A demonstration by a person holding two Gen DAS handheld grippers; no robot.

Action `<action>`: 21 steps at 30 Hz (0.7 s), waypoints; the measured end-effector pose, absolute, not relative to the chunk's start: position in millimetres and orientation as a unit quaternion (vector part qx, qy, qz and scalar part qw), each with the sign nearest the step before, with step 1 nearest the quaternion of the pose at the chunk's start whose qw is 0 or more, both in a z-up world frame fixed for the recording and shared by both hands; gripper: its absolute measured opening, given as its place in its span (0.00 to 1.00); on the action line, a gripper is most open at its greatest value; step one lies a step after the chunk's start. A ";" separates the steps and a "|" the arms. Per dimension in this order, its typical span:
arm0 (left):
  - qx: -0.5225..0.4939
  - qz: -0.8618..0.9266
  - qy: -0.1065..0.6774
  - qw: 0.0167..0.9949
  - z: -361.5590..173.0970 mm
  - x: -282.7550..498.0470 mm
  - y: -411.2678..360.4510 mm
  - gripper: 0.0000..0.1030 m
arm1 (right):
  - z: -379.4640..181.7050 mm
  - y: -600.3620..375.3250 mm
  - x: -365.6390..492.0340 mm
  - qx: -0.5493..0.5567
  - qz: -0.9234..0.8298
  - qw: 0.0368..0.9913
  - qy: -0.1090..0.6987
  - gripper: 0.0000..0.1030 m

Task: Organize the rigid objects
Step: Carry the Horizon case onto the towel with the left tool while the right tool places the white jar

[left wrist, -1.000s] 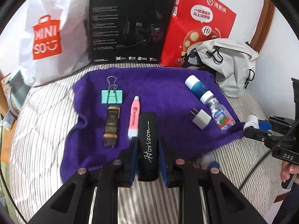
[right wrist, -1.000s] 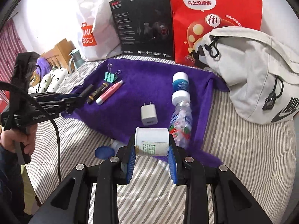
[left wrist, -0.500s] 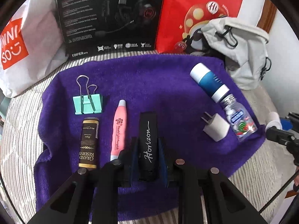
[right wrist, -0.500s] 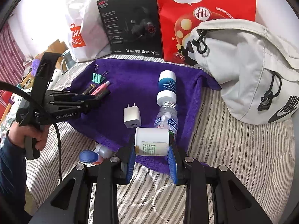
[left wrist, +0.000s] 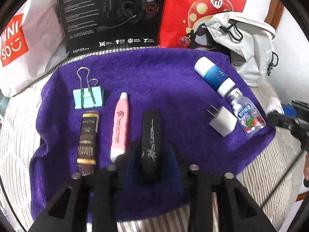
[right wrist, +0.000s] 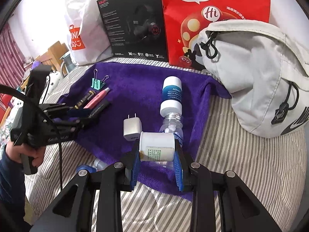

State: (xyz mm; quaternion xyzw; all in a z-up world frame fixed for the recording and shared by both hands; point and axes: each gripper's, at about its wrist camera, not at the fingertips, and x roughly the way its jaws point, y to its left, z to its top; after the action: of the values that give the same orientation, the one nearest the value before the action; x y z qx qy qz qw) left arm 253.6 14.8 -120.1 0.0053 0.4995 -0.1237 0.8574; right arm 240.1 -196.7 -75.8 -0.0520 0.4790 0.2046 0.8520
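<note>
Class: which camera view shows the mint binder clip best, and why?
The left wrist view. The binder clip lies large and unobstructed on the purple towel, body and wire handles clear. The right wrist view shows it small and far off, towards the towel's far left corner.

The purple towel is fuzzy cloth on striped fabric bedding. The binder clip has 2 wire metal handles. The water bottle is clear, glossy plastic; the charger is smooth white plastic.
</note>
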 end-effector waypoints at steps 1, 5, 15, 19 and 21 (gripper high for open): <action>0.008 -0.125 0.499 0.857 -119.7 249.6 15.3 0.45 | -75.0 -195.7 242.4 -0.052 0.204 0.852 0.478 0.30; 0.012 -0.097 0.498 0.862 -114.7 237.5 27.4 0.48 | -71.7 -187.0 252.9 -0.051 0.209 0.854 0.474 0.30; -0.027 -0.055 0.477 0.877 -81.9 205.2 72.3 0.61 | -92.2 -134.5 308.5 -0.056 0.215 0.843 0.490 0.30; -0.068 -0.074 0.476 0.874 -81.5 199.6 83.8 0.61 | -104.4 -117.5 329.3 -0.065 0.203 0.838 0.502 0.30; -0.079 -0.076 0.473 0.874 -81.6 198.5 87.4 0.61 | -112.3 -110.5 337.8 -0.070 0.198 0.832 0.513 0.30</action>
State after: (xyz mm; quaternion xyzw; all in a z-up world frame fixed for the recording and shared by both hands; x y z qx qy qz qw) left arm 198.5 87.4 -81.6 -0.0788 0.4731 -0.0758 0.8742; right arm 337.8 -110.5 -112.3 -0.0701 0.5127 0.1981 0.8324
